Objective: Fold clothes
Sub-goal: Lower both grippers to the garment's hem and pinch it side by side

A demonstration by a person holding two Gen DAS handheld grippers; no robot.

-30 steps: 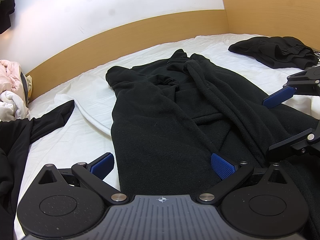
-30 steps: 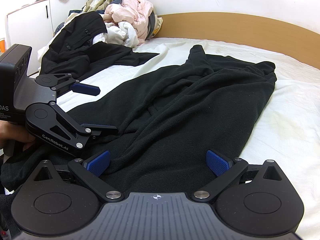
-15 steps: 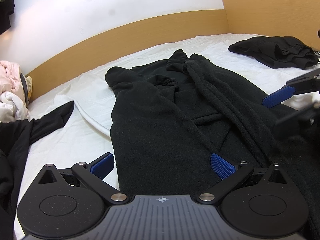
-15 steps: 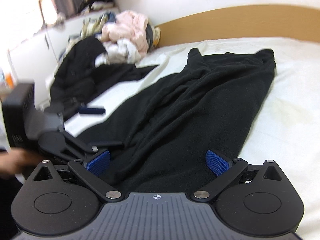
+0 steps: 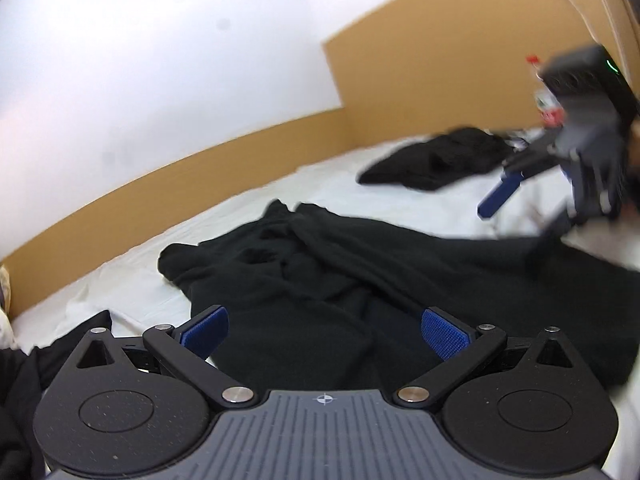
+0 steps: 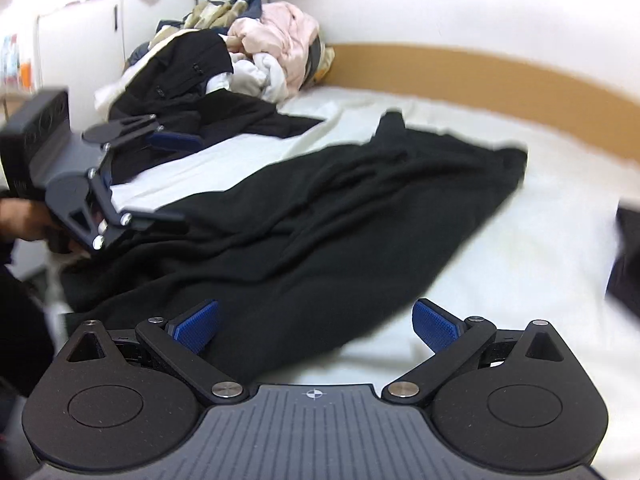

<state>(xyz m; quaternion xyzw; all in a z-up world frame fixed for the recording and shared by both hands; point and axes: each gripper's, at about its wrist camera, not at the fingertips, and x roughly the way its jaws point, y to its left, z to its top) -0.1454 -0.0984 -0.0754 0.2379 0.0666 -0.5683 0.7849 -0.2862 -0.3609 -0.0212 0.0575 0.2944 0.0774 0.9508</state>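
- A black fleece garment (image 5: 360, 280), long and rumpled and looking like a robe, lay spread across the white bed sheet (image 5: 248, 224), and everything else here is placed relative to it.
- The left gripper (image 5: 324, 328) hung just above the garment's near hem with its blue pads wide apart and nothing between them.
- The right gripper (image 6: 316, 320) hovered over the garment's near right edge, its jaws likewise spread and empty.
- Half a second before, both tools had sat low at that hem; by this moment both had lifted and tilted back, and in the left view the right gripper had swung up and off to the garment's far right side, blurred by motion.
- The garment itself kept the same shape and place, so no fold had been made.
- A smaller dark clothing heap (image 5: 436, 160) lay beyond the garment's far right corner.
- A mixed pile of pink, white and black laundry (image 6: 224, 60) sat past the garment's left side, against the wooden headboard (image 6: 460, 76).
- Judged from this, the folding had not started, and a fresh hold on the garment was likely needed.
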